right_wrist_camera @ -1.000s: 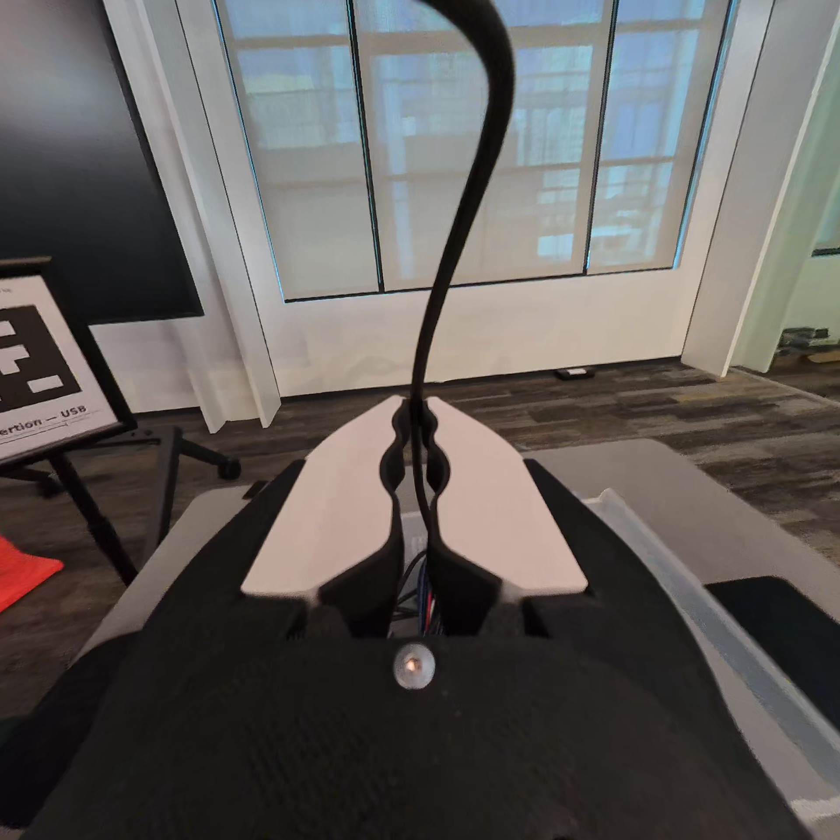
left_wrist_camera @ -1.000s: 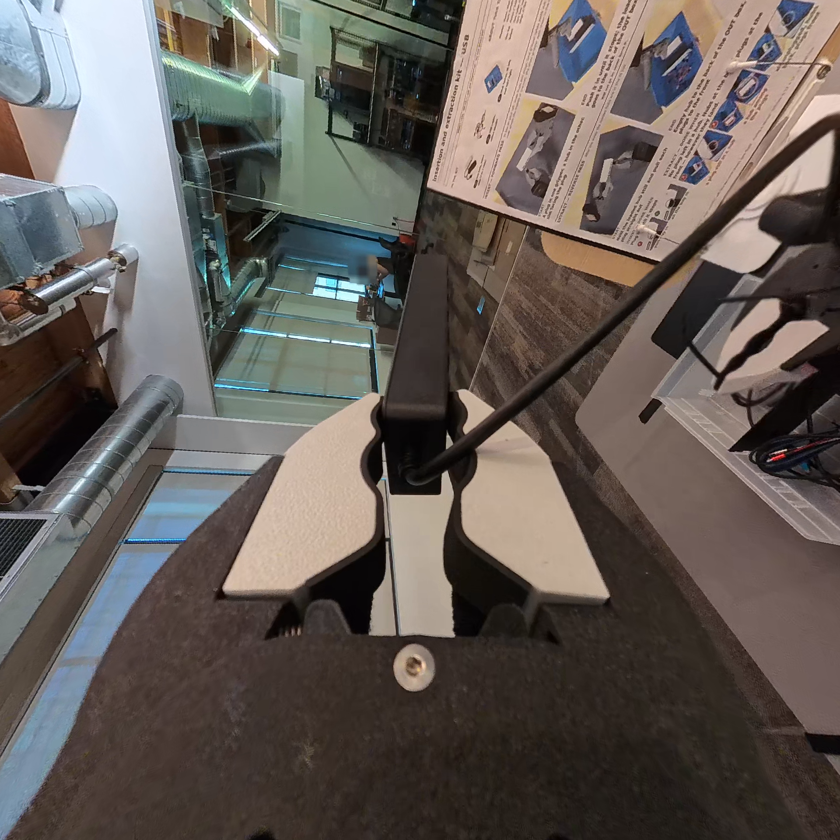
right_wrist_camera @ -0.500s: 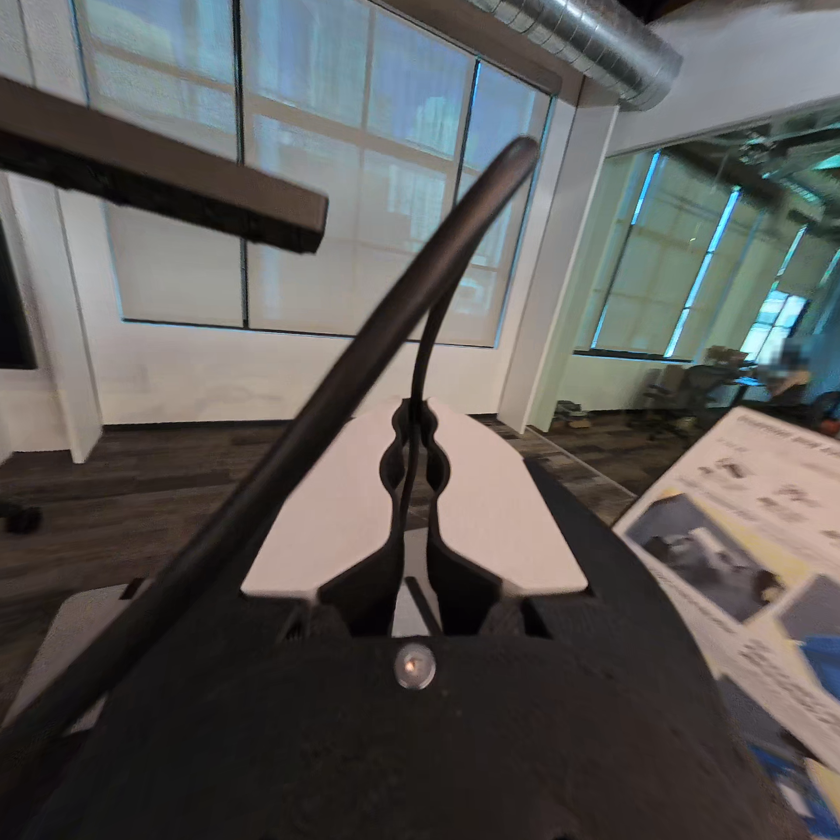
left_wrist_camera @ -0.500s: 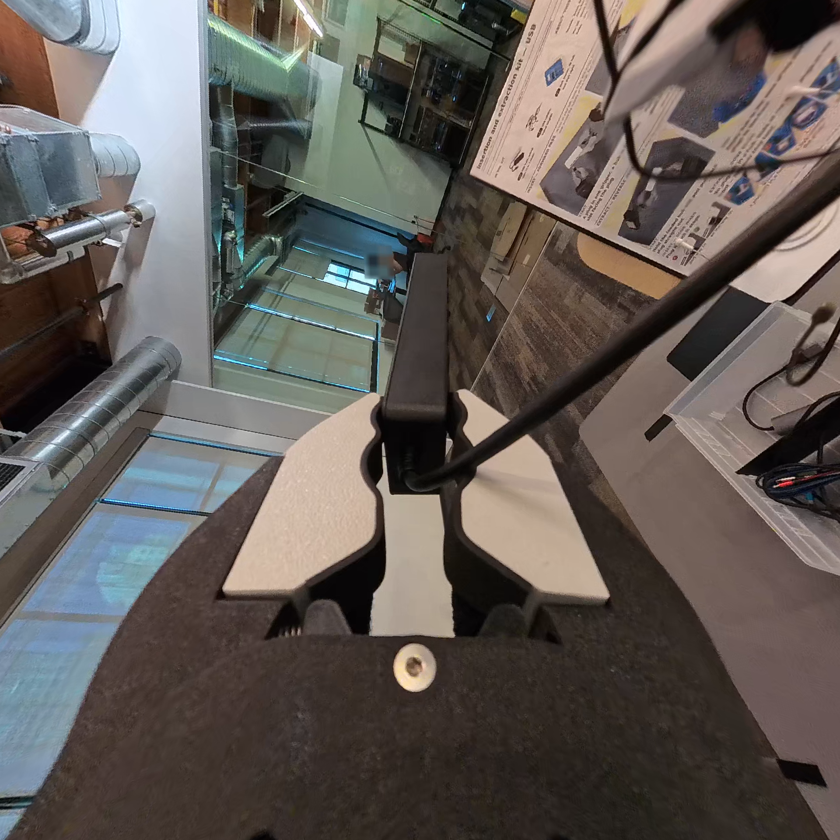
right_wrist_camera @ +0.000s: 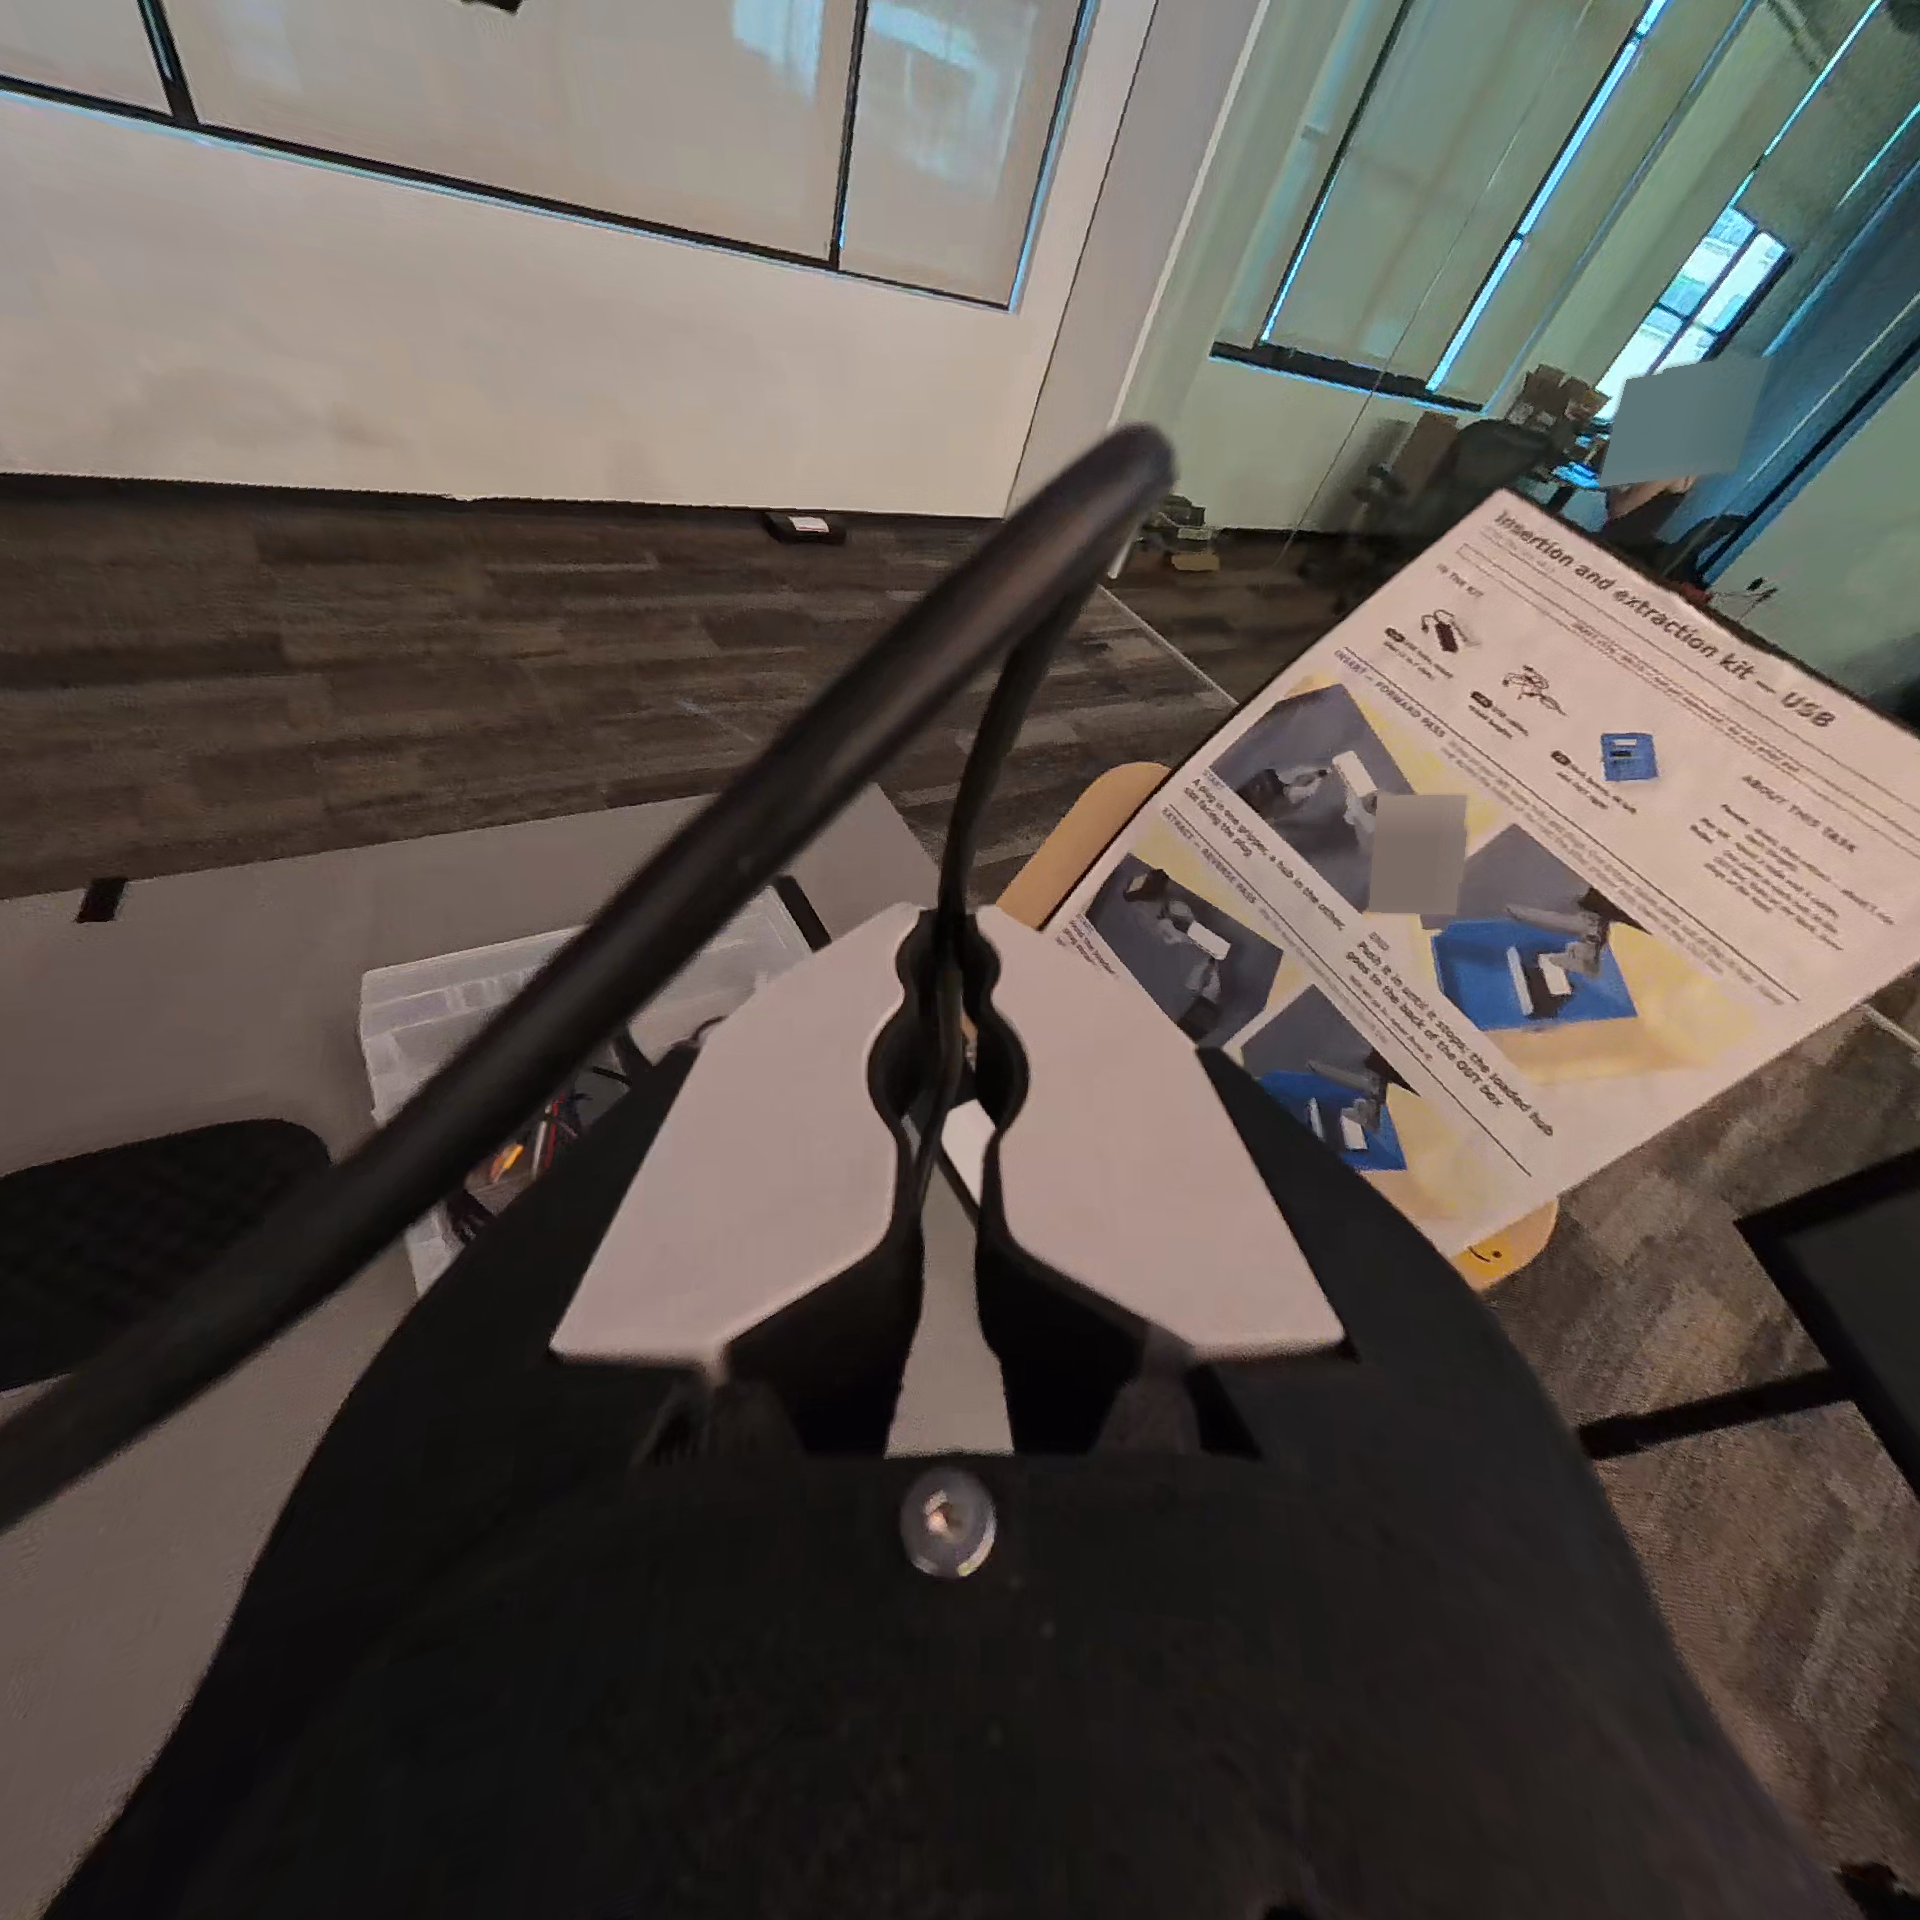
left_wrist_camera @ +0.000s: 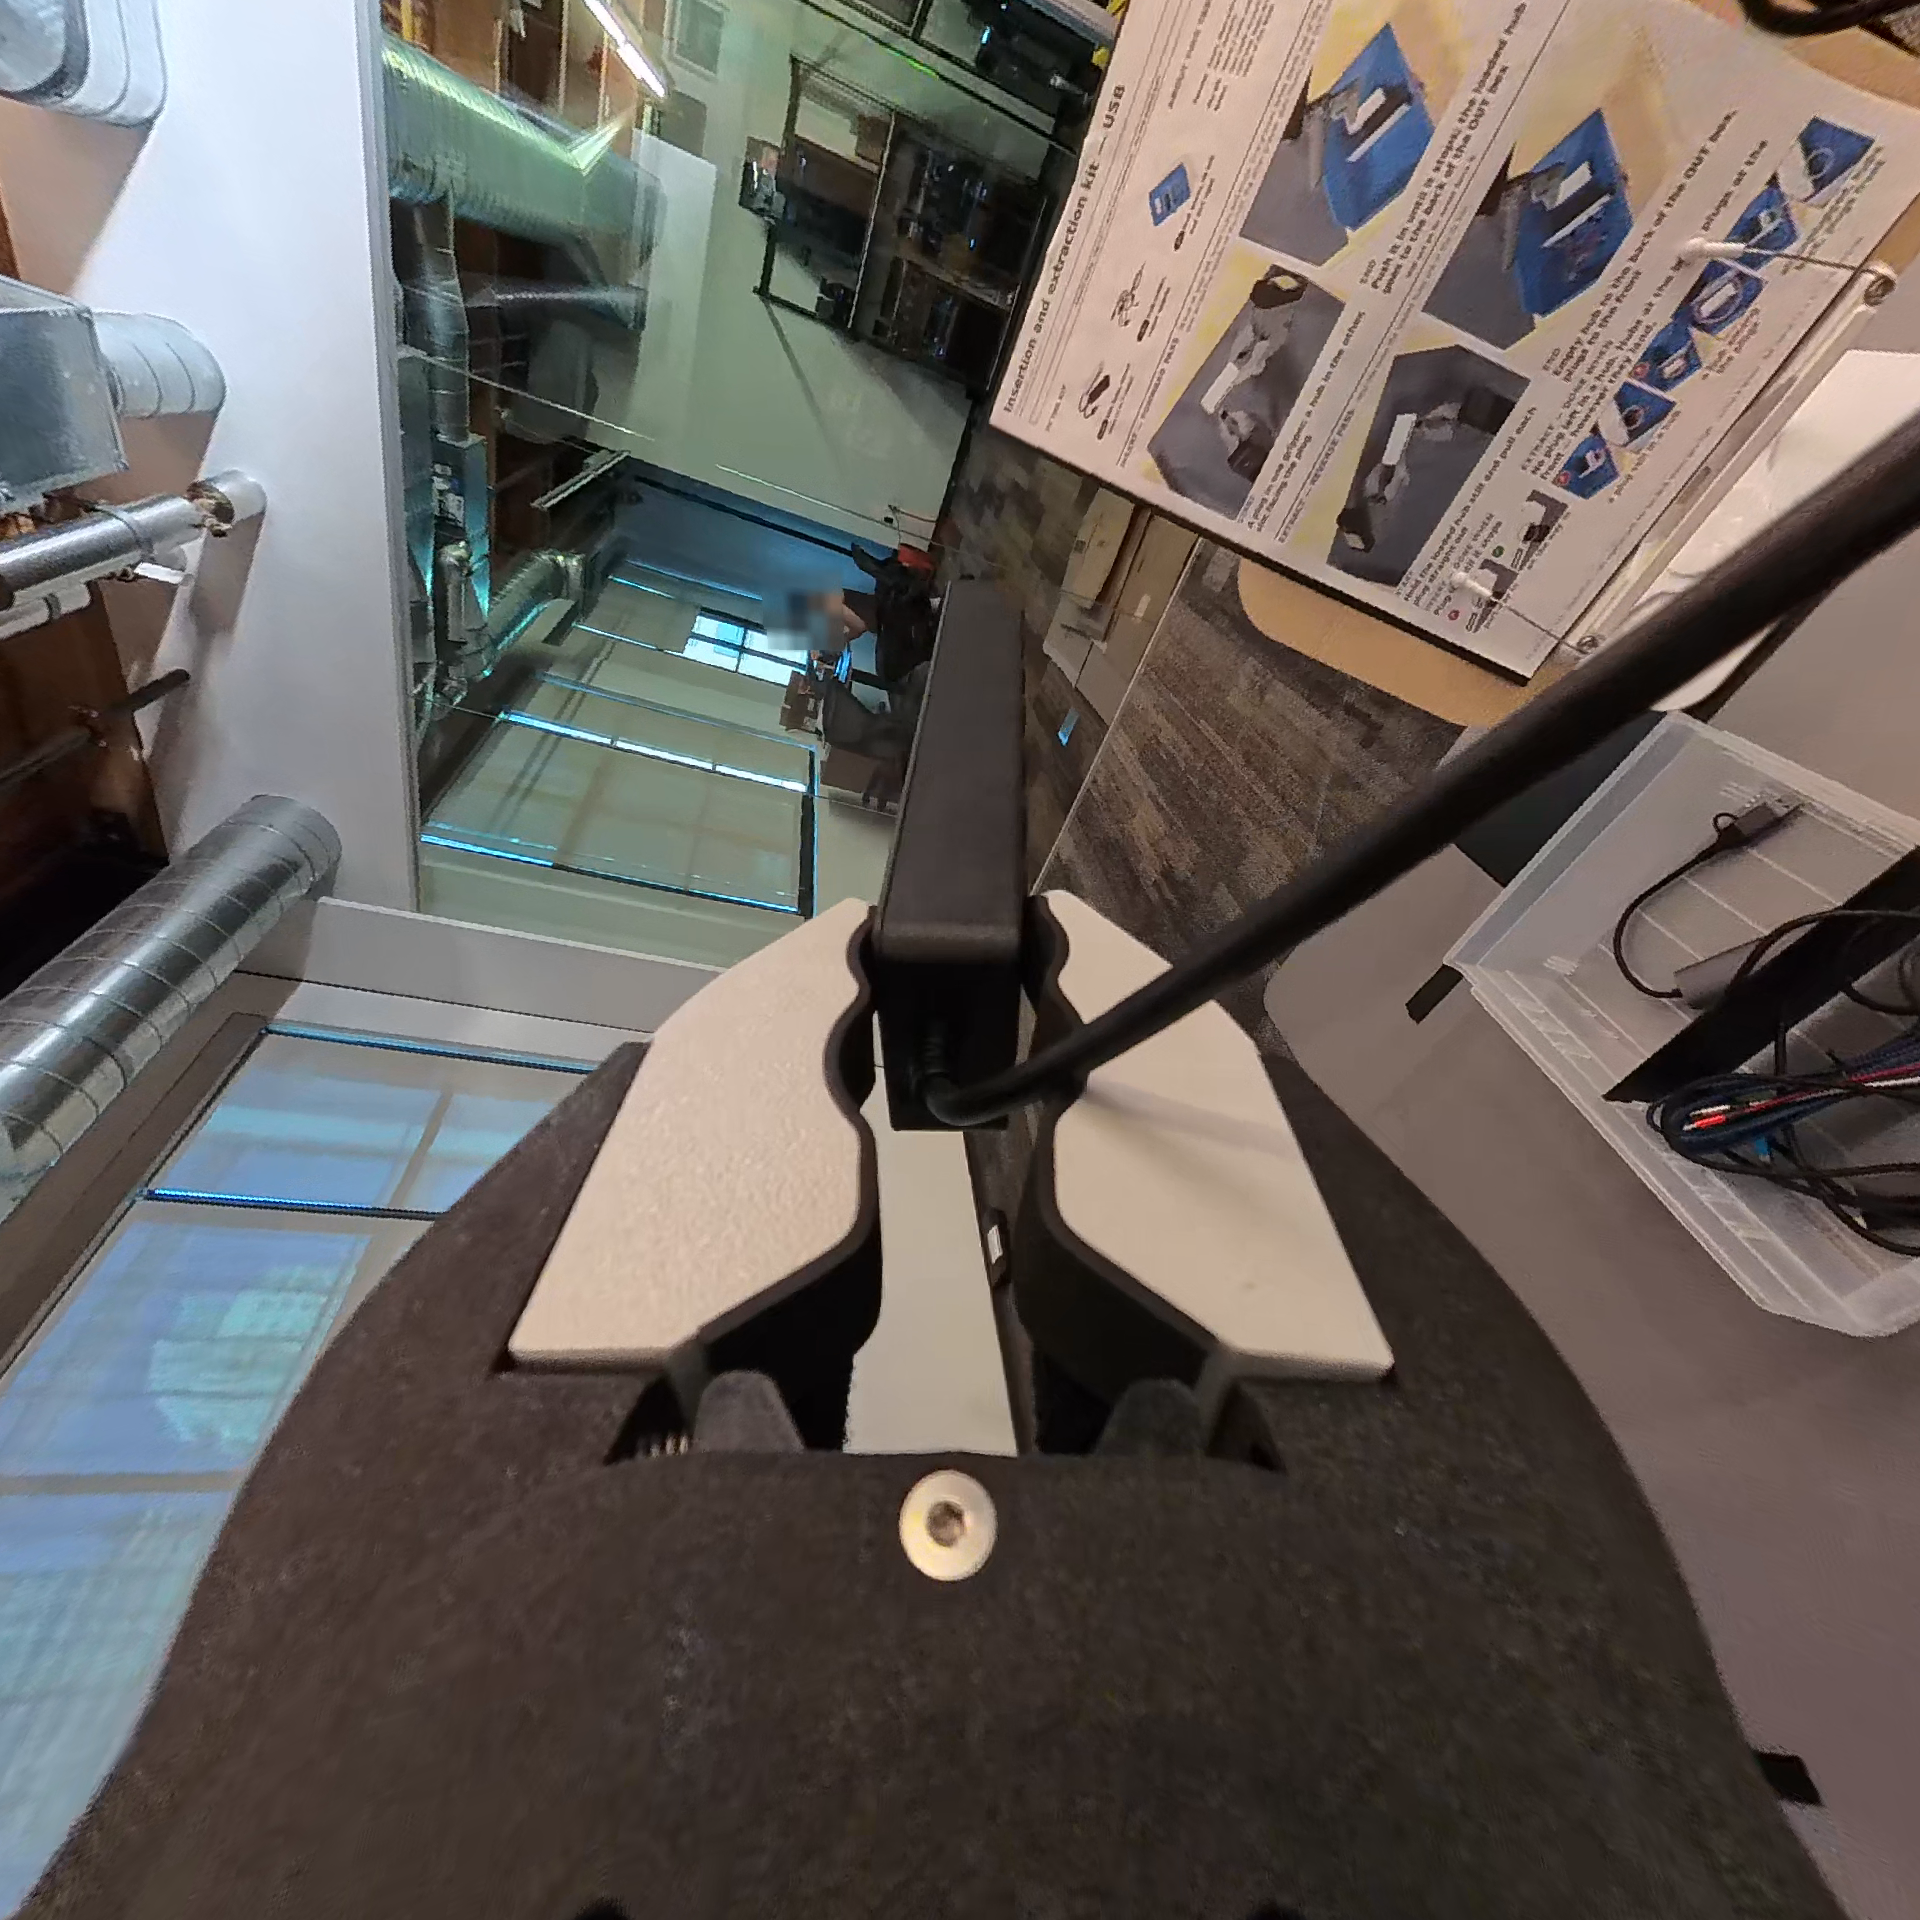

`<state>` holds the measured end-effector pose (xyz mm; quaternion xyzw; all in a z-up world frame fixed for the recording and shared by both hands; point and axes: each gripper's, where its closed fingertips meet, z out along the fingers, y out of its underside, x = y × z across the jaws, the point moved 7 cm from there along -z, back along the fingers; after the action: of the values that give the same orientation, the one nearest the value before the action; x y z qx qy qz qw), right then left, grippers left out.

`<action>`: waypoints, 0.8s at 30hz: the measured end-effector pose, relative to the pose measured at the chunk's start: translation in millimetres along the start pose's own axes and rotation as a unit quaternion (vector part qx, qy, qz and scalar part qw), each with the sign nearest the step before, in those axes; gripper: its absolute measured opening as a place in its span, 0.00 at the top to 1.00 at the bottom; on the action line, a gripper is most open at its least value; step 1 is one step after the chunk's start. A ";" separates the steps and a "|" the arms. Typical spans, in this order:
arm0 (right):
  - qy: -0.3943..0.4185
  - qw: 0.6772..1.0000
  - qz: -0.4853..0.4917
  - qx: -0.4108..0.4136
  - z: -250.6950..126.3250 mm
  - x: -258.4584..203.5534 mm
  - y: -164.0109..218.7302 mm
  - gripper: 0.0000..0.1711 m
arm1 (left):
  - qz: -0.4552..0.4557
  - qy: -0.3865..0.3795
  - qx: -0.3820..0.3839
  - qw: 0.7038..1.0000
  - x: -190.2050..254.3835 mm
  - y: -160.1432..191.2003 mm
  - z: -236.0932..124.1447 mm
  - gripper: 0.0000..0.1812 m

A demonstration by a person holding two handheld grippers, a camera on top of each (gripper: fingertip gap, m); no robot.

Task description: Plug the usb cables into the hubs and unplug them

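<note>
**2 grippers aloft, 1 on a hub, 1 on a cable**

The left gripper (left_wrist_camera: 948, 935), rolled onto its side so the room reads sideways in its own view, clamps a long black hub (left_wrist_camera: 961, 790) between its 2 pale fingers (left_wrist_camera: 727, 1122); the hub juts forward past the fingertips. A thick black cable (left_wrist_camera: 1455, 790) leaves the hub's near end and runs up and to the right, out of view. Beyond it, a clear plastic bin (left_wrist_camera: 1538, 935) on a grey table (left_wrist_camera: 1621, 1558) holds loose cables (left_wrist_camera: 1787, 1143).

The right gripper (right_wrist_camera: 948, 930), tilted down toward the table and floor, has its fingers pressed together on a thin black cable (right_wrist_camera: 971, 790) that rises from the tips and arches over. A thicker black cable (right_wrist_camera: 665, 935) crosses diagonally in front. An instruction poster (right_wrist_camera: 1558, 883) stands to the right.
</note>
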<state>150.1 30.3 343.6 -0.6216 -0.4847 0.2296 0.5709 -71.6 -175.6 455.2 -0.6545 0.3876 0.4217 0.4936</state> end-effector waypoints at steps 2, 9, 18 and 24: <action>0.011 1.000 -0.002 0.005 -5.7 5.2 -2.1 0.97 | 0.000 0.002 -0.002 1.000 0.0 -3.1 1.0 0.86; 0.011 0.999 0.004 0.049 -27.8 11.4 -25.2 0.97 | -0.001 -0.003 0.001 1.000 -4.2 -10.3 -0.2 0.86; -0.009 0.998 0.029 -0.050 3.8 11.4 35.5 0.98 | 0.012 0.009 -0.008 1.000 8.4 -13.4 4.7 0.86; -0.073 0.977 0.106 -0.172 39.1 -5.6 117.5 0.97 | -0.027 0.065 0.006 0.997 40.3 -17.7 15.1 0.86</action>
<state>155.0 58.8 223.0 -0.7402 -0.4884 0.2464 0.3910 -44.0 -160.8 420.8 -0.6879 0.4038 0.3623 0.4822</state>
